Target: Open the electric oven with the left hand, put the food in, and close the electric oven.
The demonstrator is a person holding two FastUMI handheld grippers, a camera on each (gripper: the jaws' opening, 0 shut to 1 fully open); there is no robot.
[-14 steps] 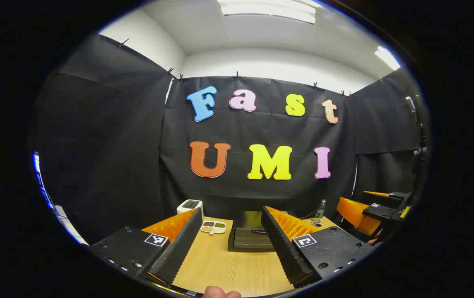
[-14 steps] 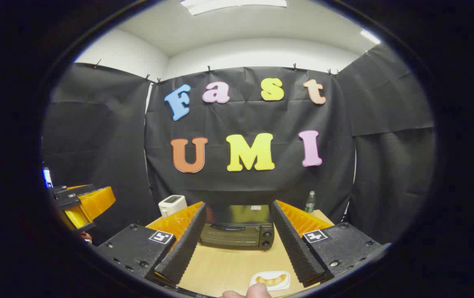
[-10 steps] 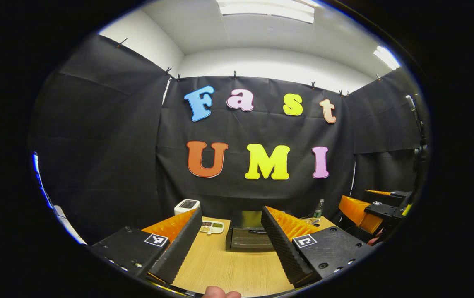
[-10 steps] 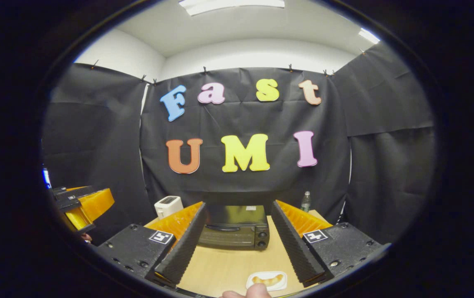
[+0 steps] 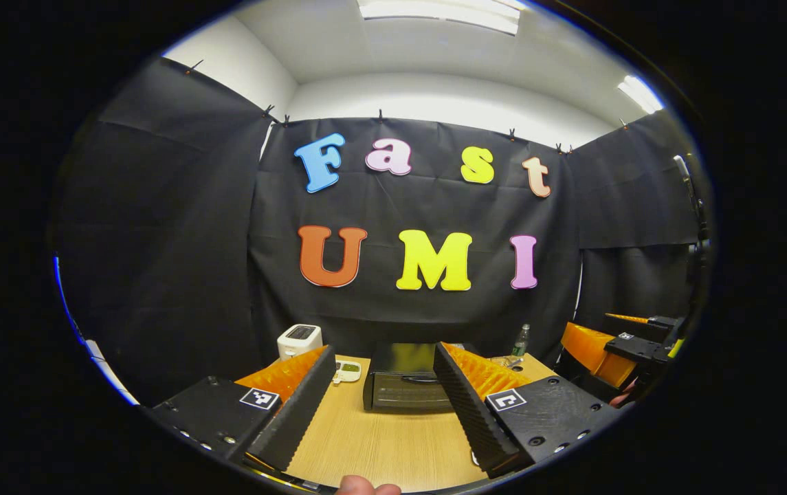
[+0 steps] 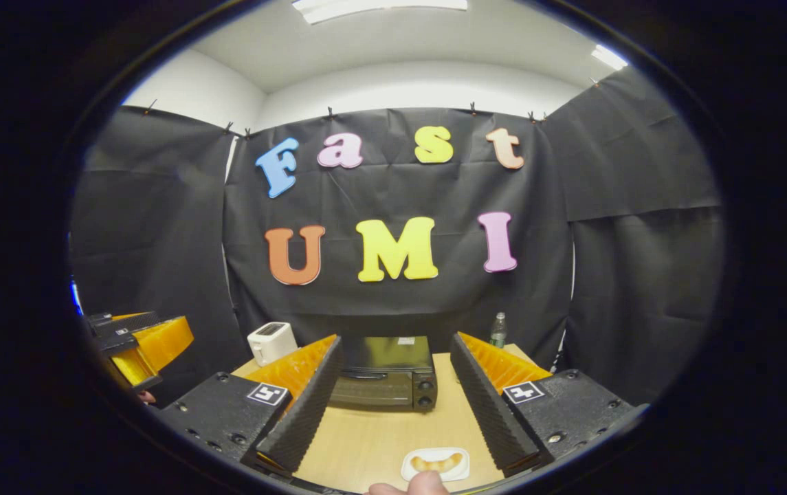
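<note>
a staged recording booth inside a plain room, not a real kitchen: black cloth (image 6: 640,179) clipped up on three sides, white walls and ceiling light panels (image 5: 441,10) above it. a wooden counter (image 6: 379,440) carries kitchen props: a small electric oven (image 6: 386,381), a white toaster (image 6: 271,342), a bottle (image 6: 497,330), a plate of food (image 6: 436,464).

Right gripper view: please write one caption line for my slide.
Open right gripper faces the closed electric oven on the wooden table, the food on a white plate between its fingers.
</note>
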